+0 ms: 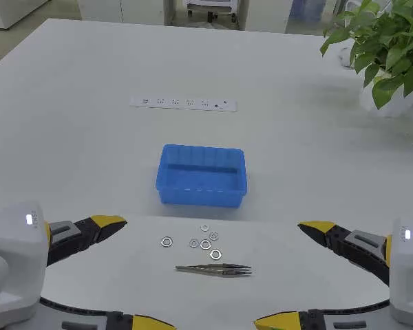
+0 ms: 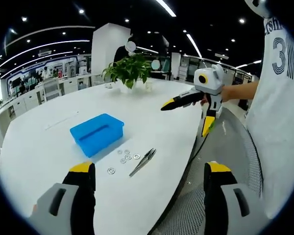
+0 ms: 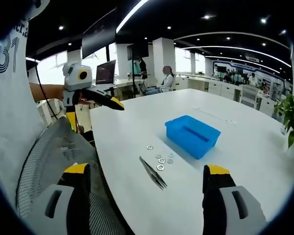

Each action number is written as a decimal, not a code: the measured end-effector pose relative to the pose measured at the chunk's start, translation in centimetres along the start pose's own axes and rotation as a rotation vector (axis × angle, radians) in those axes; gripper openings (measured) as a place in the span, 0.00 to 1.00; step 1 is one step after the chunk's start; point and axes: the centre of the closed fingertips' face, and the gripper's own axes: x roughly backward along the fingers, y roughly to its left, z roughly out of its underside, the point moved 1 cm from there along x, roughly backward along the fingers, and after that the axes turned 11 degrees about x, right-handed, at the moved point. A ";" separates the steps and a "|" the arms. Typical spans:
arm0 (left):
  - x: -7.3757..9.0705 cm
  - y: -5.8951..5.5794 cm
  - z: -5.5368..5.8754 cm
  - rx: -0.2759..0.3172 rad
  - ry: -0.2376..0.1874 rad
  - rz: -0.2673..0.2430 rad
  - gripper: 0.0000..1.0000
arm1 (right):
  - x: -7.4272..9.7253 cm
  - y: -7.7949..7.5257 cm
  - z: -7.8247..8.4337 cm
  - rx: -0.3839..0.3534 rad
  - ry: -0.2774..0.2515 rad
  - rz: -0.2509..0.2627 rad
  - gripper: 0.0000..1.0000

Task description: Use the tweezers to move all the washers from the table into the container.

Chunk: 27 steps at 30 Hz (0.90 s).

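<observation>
I count six washers point(image 1: 205, 245) loose on the worktop point(image 1: 89, 151), near the blue container point(image 1: 201, 196). Tweezers point(image 1: 213, 269) lie just beside them, nearer me. Left gripper point(image 2: 150, 169) and right gripper point(image 3: 147, 169): jaws wide apart, holding nothing.

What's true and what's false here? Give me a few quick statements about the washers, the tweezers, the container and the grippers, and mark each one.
1. The tweezers lie on the table, with no gripper on them. True.
2. One washer is already in the blue container. False: it looks empty; the washers lie on the table.
3. The left gripper and the right gripper are both open. True.
4. The washers lie beyond the container from the person. False: they lie between the container and the tweezers.
</observation>
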 end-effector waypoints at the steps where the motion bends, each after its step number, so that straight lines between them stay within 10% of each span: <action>1: 0.0 0.0 0.0 0.000 0.001 0.001 0.96 | 0.0 0.0 0.0 -0.002 0.000 0.000 0.94; 27: 0.2 0.2 0.9 0.010 0.030 -0.013 0.95 | -0.3 0.2 0.5 -0.008 0.018 -0.013 0.92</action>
